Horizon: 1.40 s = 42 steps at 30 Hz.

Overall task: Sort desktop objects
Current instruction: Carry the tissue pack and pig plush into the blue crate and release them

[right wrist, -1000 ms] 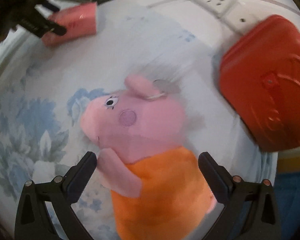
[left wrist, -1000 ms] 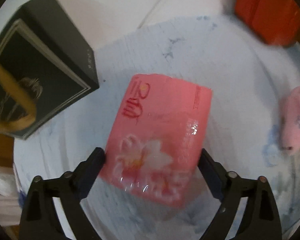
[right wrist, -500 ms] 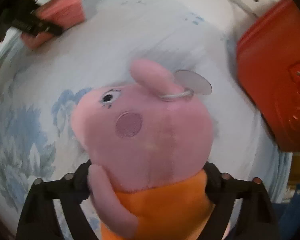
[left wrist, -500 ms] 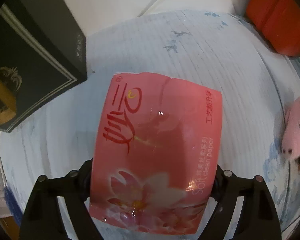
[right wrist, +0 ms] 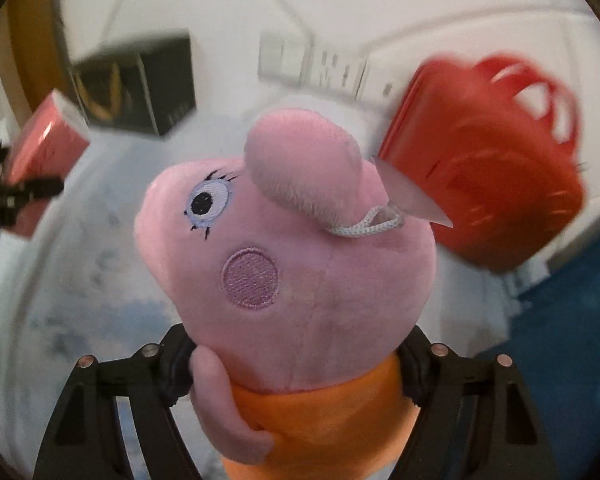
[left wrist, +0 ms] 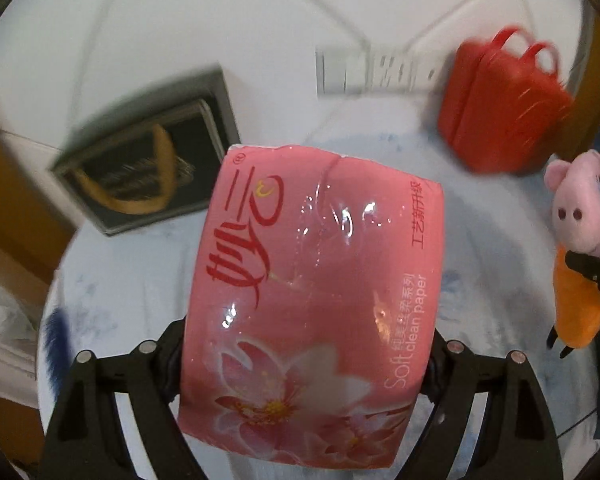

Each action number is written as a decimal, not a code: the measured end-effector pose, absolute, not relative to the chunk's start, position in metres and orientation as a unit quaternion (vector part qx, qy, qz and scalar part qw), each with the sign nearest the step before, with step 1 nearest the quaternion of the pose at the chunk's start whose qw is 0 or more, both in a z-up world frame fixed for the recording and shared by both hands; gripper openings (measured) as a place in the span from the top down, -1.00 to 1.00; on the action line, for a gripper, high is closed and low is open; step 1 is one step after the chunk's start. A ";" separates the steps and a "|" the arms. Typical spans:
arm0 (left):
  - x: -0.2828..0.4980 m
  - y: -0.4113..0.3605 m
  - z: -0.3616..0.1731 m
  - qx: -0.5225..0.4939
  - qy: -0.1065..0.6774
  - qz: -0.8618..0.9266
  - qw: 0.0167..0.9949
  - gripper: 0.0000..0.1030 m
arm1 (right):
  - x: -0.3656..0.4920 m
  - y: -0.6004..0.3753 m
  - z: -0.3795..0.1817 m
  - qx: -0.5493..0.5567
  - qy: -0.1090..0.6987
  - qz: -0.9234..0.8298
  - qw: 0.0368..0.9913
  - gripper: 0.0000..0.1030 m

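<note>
Two loads are up off the floral cloth [left wrist: 112,300], the left gripper [left wrist: 306,356] clamped on the pink tissue pack [left wrist: 320,280] and the right gripper [right wrist: 296,368] closing onto the plush pig [right wrist: 292,264] (it may slip), so we carry both level.

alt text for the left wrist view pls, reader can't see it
The left gripper, jaws just closed in, clamps a pink tissue pack lifted above a pale floral cloth. Behind it sit a dark box at left and a red case at right. At the right edge, a pink pig plush hangs in another gripper.
</note>
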State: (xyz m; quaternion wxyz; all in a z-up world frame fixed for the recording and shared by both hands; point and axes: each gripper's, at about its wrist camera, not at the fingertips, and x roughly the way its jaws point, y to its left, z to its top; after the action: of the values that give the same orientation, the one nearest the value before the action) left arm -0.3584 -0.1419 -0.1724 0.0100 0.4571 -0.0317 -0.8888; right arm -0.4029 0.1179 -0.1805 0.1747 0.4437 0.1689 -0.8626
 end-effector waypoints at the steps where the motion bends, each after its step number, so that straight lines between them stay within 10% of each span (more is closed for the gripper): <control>1: -0.344 -0.139 -0.159 0.443 -0.034 -0.896 0.016 -0.66 | -0.386 0.118 -0.165 0.429 0.162 -0.871 0.174 -0.53; 26: -0.107 0.040 0.037 0.217 -0.044 -0.965 -0.138 -0.66 | 0.000 0.267 0.098 0.187 0.074 -0.979 -0.011 -0.54; 42: -0.055 0.369 0.025 0.249 -0.017 -0.945 -0.210 -0.66 | 0.015 0.537 0.085 0.225 0.123 -0.965 -0.045 -0.54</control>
State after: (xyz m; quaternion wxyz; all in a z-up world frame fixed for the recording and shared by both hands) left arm -0.0547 0.3686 0.0251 -0.2097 0.2486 -0.0173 -0.9455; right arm 0.0147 0.5367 0.0852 -0.0452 0.2253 0.1230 -0.9654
